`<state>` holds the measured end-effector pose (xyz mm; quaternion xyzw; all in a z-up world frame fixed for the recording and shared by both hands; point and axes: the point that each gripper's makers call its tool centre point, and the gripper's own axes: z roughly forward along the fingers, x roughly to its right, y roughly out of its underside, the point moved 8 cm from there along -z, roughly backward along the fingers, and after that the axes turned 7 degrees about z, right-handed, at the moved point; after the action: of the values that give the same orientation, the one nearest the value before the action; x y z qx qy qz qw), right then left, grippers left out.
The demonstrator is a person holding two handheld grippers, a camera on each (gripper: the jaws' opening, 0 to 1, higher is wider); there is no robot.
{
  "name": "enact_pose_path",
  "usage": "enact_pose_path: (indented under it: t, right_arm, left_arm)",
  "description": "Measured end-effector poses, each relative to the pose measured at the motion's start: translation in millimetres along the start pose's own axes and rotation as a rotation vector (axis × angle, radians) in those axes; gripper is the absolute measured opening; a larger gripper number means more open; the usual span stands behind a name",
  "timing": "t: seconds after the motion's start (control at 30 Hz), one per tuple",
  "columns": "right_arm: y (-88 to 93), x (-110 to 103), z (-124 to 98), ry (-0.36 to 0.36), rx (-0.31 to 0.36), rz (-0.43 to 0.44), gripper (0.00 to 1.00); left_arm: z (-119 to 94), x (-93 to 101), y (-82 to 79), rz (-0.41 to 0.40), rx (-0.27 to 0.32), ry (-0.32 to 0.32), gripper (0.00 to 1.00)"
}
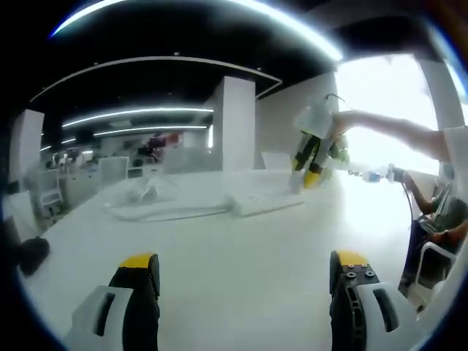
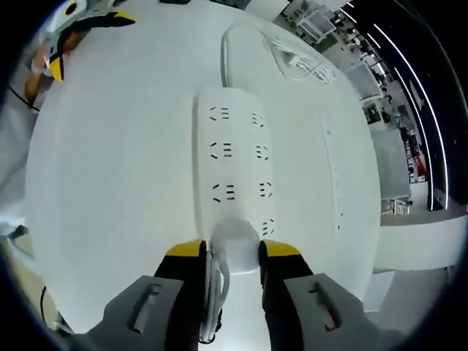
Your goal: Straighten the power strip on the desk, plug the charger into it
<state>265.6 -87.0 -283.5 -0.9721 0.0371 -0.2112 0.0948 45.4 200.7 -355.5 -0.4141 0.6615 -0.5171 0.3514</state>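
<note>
Right gripper (image 2: 232,252) pinches white charger (image 2: 235,245), set over power strip's (image 2: 232,157) nearest end, likely aligning prongs to a socket; strip lies mid-desk (image 2: 110,183); left gripper (image 1: 245,272) spread, hovering clear near the desk's edge.

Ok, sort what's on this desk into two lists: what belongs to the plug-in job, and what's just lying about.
Part of the job:
- power strip and its cable
- white charger, held between the jaws of the right hand-held gripper
- left hand-held gripper, open over the desk

Just lying about:
- clear plastic wrapping
- flat white slab beside the strip
</note>
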Motion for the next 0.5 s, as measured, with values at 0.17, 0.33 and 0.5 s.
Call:
enact_pose_path:
  t: [0.17,0.33,0.5]
  right_arm:
    - [-1.3,-0.6,1.5,0.034,-0.015,-0.027,0.26]
    - [0.5,-1.8,0.0,0.035,-0.017,-0.051,0.26]
    - [0.7,-3.9,-0.4,0.047,-0.002,-0.056,0.26]
  left_arm:
    - [0.5,0.7,-0.7,0.004,-0.002,0.004,0.99]
    - [0.2,0.9,-1.3,0.007,-0.003,0.002,0.99]
    - [1.0,1.2,-1.0,0.004,-0.003,0.000,0.99]
